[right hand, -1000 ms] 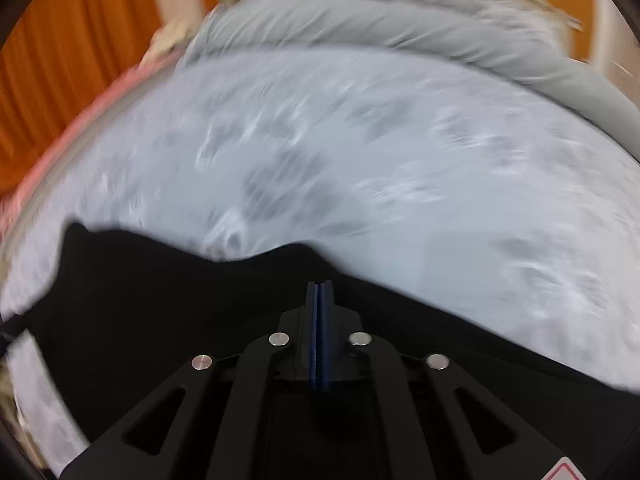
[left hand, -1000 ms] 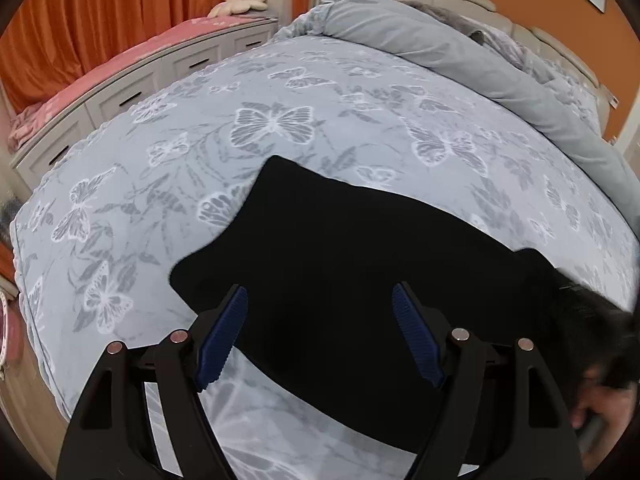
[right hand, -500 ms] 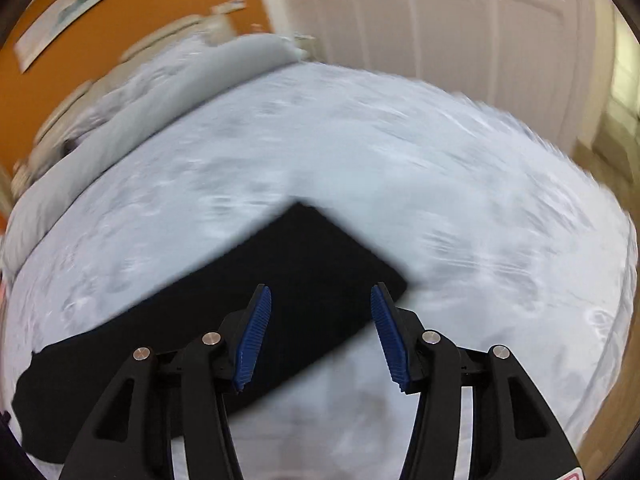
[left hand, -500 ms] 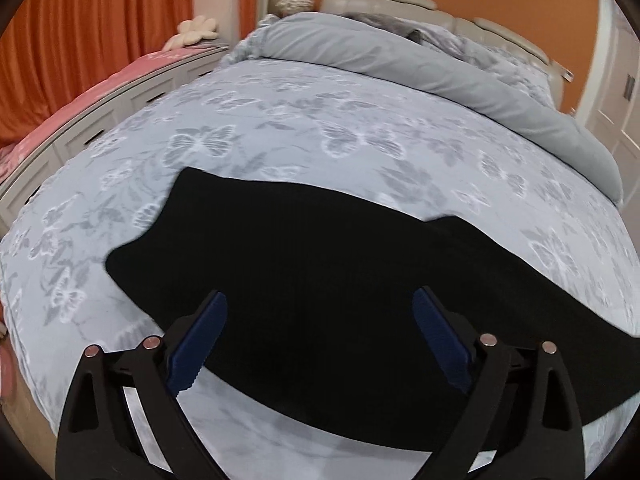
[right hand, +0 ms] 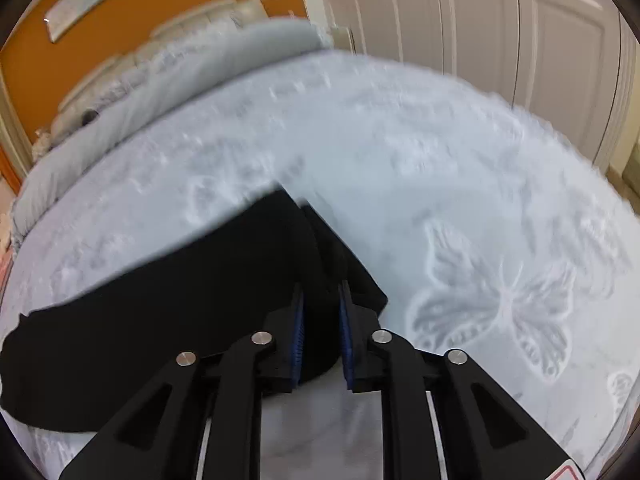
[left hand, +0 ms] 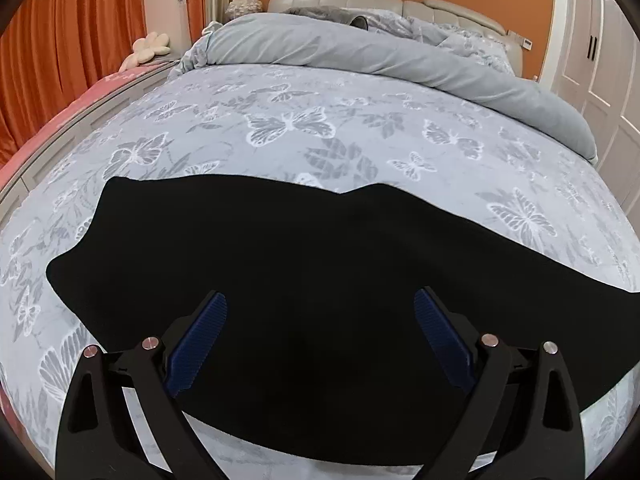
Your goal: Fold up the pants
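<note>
At the near edge of the bed, the left hand-held gripper [left hand: 320, 344] hangs over the black pants [left hand: 304, 264] with its blue fingers spread wide and nothing between them. The right hand-held gripper [right hand: 322, 332] has its fingers drawn close around the hem end of the pants [right hand: 192, 304], with black cloth between the pads; the picture is blurred, so how firm the pinch is I cannot tell. The pants lie flat across the butterfly bedsheet [left hand: 288, 128] as one long strip, so the legs seem already laid one on the other. Two layers show at the hem. What is left, I judge, is bringing that end over toward the waist, perhaps twice. Farther back lies a rolled grey duvet [left hand: 360, 52].
</note>
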The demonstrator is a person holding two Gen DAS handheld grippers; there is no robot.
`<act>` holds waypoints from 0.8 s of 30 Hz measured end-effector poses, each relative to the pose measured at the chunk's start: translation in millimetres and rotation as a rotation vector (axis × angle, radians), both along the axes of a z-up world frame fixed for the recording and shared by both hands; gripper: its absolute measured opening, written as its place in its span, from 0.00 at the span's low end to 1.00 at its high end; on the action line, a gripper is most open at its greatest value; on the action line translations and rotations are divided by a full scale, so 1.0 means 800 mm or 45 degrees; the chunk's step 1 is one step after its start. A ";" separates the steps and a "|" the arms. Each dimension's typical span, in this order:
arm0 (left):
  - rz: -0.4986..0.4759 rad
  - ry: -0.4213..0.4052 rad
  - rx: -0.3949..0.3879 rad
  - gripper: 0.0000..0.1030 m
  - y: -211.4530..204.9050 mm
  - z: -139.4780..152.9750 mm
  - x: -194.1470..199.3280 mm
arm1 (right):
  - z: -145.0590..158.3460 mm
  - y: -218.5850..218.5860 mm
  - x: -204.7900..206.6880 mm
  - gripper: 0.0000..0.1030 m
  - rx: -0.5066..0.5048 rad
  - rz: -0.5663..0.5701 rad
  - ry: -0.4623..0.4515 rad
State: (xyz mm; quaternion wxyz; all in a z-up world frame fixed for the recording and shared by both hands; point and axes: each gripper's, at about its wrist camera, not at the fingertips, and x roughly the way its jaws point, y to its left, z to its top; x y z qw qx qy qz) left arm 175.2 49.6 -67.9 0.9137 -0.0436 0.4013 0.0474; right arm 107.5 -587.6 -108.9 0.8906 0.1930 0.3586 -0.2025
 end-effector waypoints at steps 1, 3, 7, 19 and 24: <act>0.006 0.018 -0.016 0.90 0.003 -0.002 0.003 | 0.010 0.002 -0.004 0.12 -0.013 0.003 -0.030; 0.017 0.034 -0.044 0.90 0.008 -0.004 0.005 | 0.022 0.001 -0.012 0.12 -0.053 -0.008 -0.050; 0.042 0.052 -0.076 0.90 0.019 -0.008 0.007 | -0.036 -0.028 -0.011 0.16 0.065 -0.058 0.084; 0.017 0.029 -0.045 0.90 0.012 -0.005 0.000 | -0.021 -0.009 0.003 0.32 -0.010 -0.010 0.104; 0.035 0.026 -0.041 0.90 0.016 -0.005 0.004 | 0.008 0.015 0.000 0.07 -0.170 0.022 0.049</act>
